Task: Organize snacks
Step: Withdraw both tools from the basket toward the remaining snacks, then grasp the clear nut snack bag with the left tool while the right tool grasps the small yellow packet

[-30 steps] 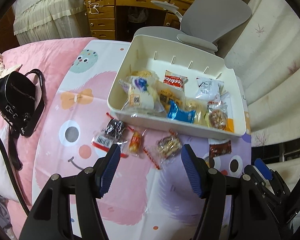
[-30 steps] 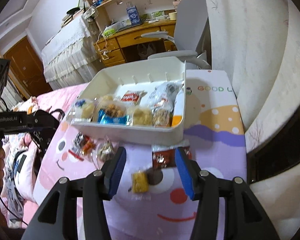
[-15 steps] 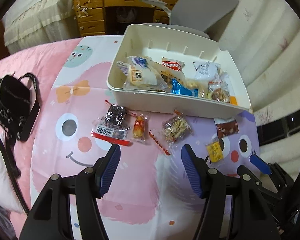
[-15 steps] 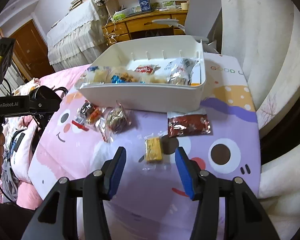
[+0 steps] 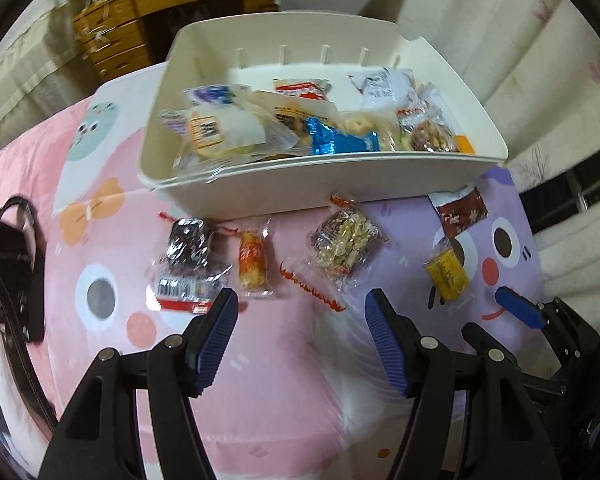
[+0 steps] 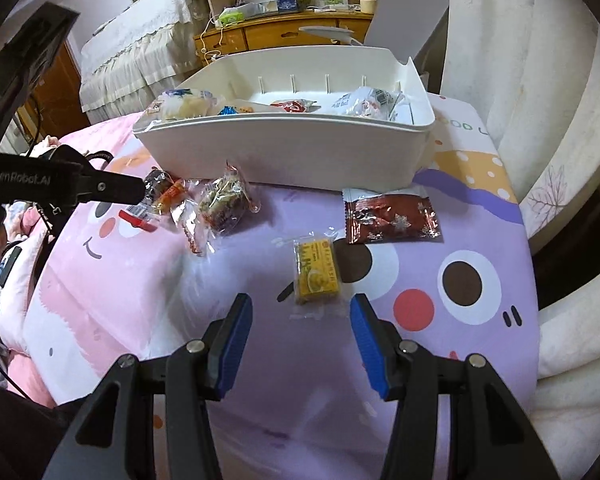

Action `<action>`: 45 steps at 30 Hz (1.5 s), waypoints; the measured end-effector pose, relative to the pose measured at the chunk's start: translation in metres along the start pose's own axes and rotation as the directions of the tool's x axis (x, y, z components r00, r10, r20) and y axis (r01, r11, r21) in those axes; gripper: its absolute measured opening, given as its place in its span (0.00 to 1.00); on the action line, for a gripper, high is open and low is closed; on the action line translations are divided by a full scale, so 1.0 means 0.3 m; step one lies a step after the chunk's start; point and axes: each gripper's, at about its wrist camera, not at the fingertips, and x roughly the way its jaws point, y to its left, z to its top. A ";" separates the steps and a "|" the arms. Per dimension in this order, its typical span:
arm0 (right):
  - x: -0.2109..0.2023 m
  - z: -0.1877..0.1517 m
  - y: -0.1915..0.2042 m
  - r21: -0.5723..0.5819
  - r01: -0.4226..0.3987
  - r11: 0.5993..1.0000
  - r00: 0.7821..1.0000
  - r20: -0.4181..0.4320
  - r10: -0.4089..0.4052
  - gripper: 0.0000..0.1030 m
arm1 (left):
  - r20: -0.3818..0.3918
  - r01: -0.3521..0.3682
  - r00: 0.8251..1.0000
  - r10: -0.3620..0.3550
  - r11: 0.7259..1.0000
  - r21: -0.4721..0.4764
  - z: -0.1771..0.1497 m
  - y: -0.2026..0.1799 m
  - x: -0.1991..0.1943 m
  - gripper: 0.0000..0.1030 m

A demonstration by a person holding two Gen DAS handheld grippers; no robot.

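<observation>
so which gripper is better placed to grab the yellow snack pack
Right. The right gripper is open with the yellow snack pack just ahead between its fingers; the left gripper faces the other loose snacks.

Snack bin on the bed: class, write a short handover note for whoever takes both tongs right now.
Left tongs: empty, jaws opening, above the loose snacks by the dark brownie-like pack, orange snack and nut bar.
Right tongs: open, empty, just short of the yellow snack.
White bin: on the bedspread, already holding several packets.
Red-brown packet: flat in front of the bin, near its right corner.
Done: part of the snacks are in the bin.
Left: five loose items on the bedspread; the yellow snack looks the likely next pick.
</observation>
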 end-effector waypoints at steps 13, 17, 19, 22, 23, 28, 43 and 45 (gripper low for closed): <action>0.090 -0.009 0.022 0.062 0.110 0.992 0.991 0.068 -0.114 0.49 | 0.021 0.015 1.000 -0.021 0.962 0.272 0.026 -0.127 0.182 0.63; 0.107 -0.012 0.019 0.058 0.129 0.990 0.987 0.085 -0.134 0.49 | 0.044 -0.003 0.999 -0.011 0.950 0.312 0.025 -0.155 0.224 0.64; 0.119 -0.016 0.015 0.061 0.130 0.990 0.987 0.087 -0.135 0.49 | 0.052 -0.006 0.999 -0.012 0.946 0.325 0.024 -0.162 0.239 0.64; 0.140 -0.019 0.014 0.062 0.120 0.991 0.989 0.082 -0.125 0.49 | 0.055 -0.032 0.998 0.015 0.942 0.335 0.025 -0.161 0.264 0.64; 0.143 -0.018 0.015 0.062 0.119 0.991 0.989 0.082 -0.124 0.49 | 0.061 -0.042 0.998 0.023 0.941 0.334 0.026 -0.159 0.270 0.63; 0.166 -0.021 0.020 0.053 0.111 0.992 0.990 0.080 -0.115 0.49 | 0.063 -0.031 0.998 0.012 0.952 0.304 0.040 -0.133 0.290 0.64; 0.171 0.014 0.015 0.063 0.086 0.994 0.995 0.048 -0.089 0.32 | 0.087 0.013 0.995 -0.041 0.952 0.305 0.038 -0.120 0.275 0.48; 0.166 0.019 0.015 0.062 0.080 0.995 0.995 0.047 -0.083 0.32 | 0.091 0.018 0.995 -0.048 0.952 0.306 0.033 -0.122 0.267 0.43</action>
